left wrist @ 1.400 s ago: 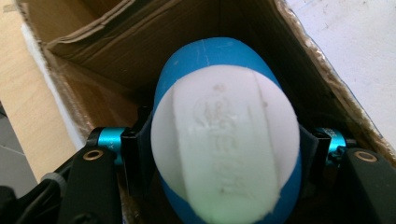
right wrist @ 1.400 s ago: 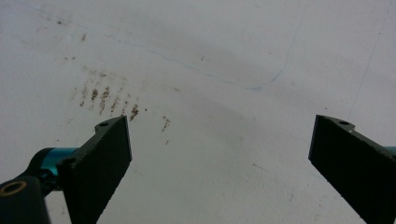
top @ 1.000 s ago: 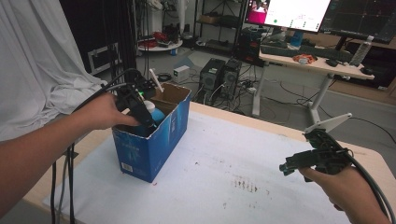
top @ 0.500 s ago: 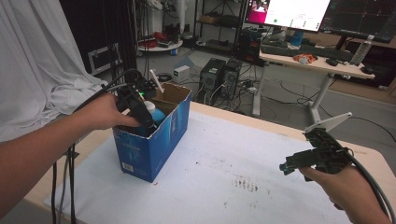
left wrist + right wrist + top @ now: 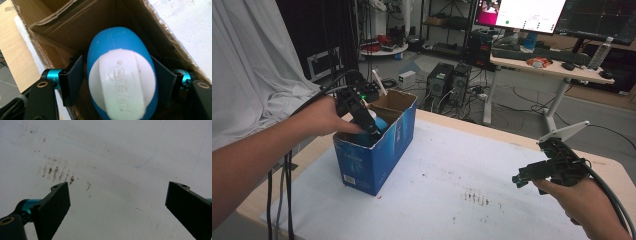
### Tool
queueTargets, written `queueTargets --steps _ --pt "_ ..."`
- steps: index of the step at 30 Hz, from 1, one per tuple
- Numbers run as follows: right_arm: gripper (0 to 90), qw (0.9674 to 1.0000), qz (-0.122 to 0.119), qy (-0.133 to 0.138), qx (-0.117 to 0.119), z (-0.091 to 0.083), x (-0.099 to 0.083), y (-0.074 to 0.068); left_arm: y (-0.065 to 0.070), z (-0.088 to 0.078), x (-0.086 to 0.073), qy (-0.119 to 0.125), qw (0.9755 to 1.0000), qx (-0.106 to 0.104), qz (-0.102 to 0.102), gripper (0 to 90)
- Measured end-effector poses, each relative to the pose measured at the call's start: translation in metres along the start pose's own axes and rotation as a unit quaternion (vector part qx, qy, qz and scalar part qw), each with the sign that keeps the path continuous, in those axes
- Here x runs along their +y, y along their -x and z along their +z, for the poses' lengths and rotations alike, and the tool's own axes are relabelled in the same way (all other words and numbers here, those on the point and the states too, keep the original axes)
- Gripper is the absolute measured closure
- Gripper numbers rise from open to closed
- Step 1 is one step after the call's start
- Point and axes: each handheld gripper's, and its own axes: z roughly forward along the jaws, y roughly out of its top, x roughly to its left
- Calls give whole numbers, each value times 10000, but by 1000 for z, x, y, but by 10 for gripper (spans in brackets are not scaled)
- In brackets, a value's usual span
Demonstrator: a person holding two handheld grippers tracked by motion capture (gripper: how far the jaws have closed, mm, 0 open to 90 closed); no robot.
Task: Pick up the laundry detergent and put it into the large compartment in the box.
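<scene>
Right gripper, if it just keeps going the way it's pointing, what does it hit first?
Most likely the white table cover. The right gripper has open, empty jaws aimed down at that stained sheet, with nothing between them and it.

Black tools [image 5: 117,207], teal fittings, black cables

box [image 5: 379,150] on table [image 5: 492,165] left, bottle [image 5: 122,75] perhaps inside

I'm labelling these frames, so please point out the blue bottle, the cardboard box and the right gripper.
blue bottle [image 5: 117,45]: left gripper view, on its blue shoulder above the white cap.
cardboard box [image 5: 384,150]: high view, on its blue outer side wall.
right gripper [image 5: 117,207]: right gripper view, midway between its open jaws.
</scene>
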Motion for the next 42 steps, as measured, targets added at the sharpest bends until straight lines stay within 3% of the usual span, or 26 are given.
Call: queueTargets --steps 12,14,20,24,31,42 --pt "50 10000 19 -9 -1 0 0 -1 -1 -24 14 -35 10000 -12 41 305" --pt "50 10000 17 -5 -1 0 0 0 -1 -31 20 -110 9999 -7 55 304" --pt "50 10000 53 -12 2 -1 0 1 8 -55 41 9 9999 53 101 284" --pt "50 10000 45 -11 11 -1 0 0 19 -69 59 115 9999 57 99 265" --pt "50 10000 55 1 7 -5 -1 -1 48 -83 91 165 9991 57 398 262" --pt "50 9999 89 51 -26 -18 -3 1 92 -71 134 120 9969 -33 778 262"
